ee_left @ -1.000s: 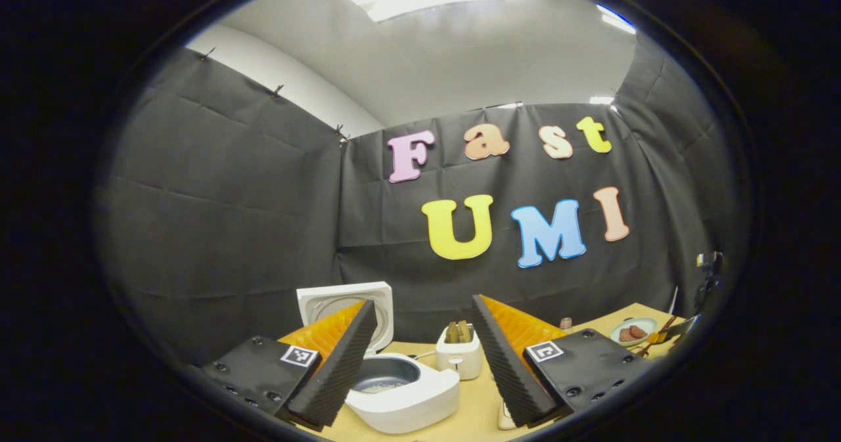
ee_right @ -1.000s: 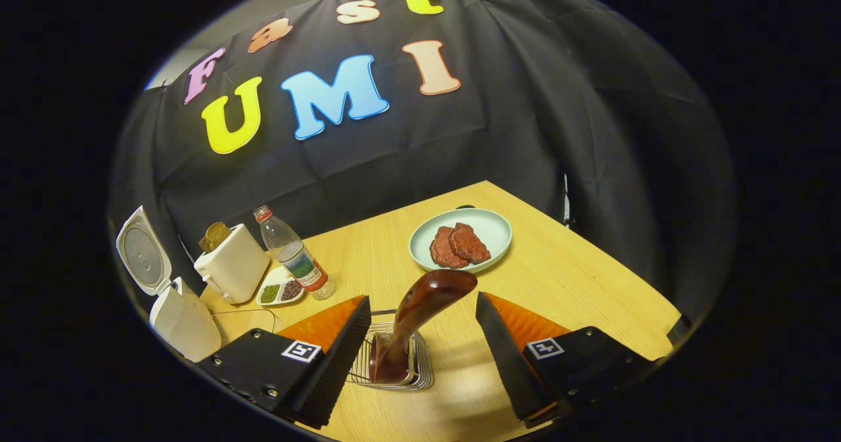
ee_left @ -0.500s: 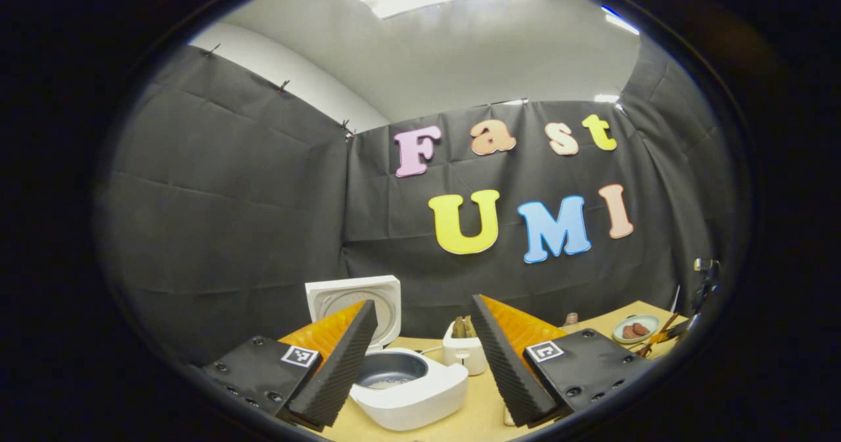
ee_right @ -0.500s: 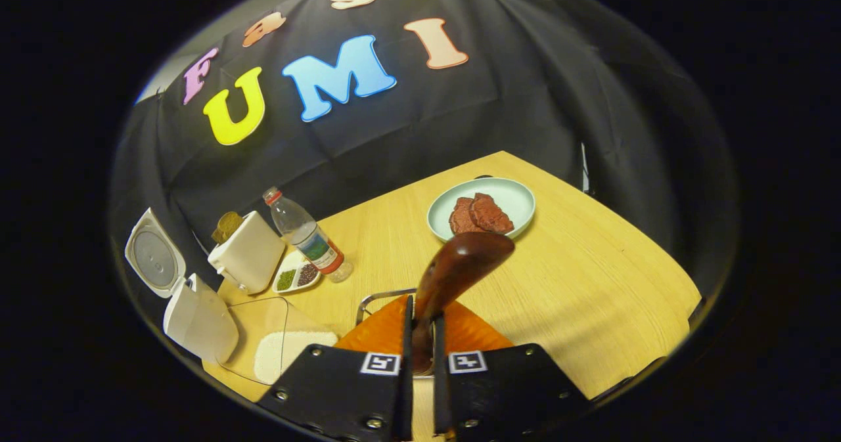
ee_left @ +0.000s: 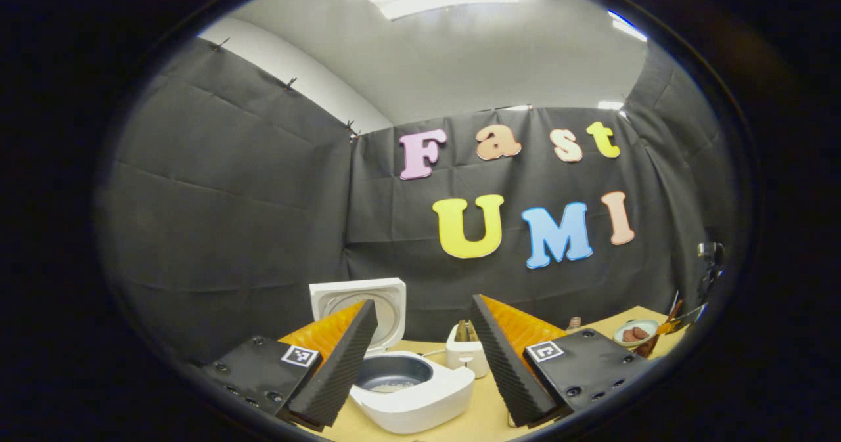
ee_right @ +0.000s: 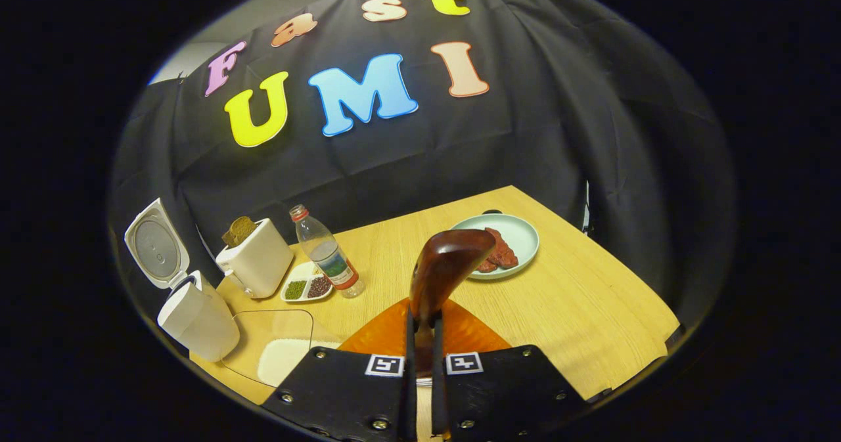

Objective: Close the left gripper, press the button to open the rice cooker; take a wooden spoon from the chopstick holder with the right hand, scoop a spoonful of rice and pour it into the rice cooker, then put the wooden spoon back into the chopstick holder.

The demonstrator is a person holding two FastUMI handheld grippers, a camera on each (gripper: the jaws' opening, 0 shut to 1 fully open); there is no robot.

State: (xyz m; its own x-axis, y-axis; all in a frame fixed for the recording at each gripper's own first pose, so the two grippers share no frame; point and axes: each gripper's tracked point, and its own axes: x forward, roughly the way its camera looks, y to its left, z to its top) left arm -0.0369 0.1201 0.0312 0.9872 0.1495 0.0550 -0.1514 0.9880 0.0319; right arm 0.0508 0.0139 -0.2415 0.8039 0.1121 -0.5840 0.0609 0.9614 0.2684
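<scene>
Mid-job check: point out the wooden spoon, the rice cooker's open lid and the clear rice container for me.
wooden spoon (ee_right: 447,265): right gripper view, on its rounded bowl end.
rice cooker lid (ee_right: 156,248): right gripper view, on the lid's inner face.
rice container (ee_right: 279,343): right gripper view, on its clear wall above the rice.

Left gripper view: low over my table (ee_left: 473,419), facing the back wall, rice cooker (ee_left: 410,389) close. Right gripper view: higher, angled down at table (ee_right: 578,297); shares cooker (ee_right: 190,304), toaster (ee_right: 259,265), plate (ee_right: 519,238).

Open rice cooker (ee_left: 410,393); upright wooden spoon (ee_right: 441,274)
</scene>
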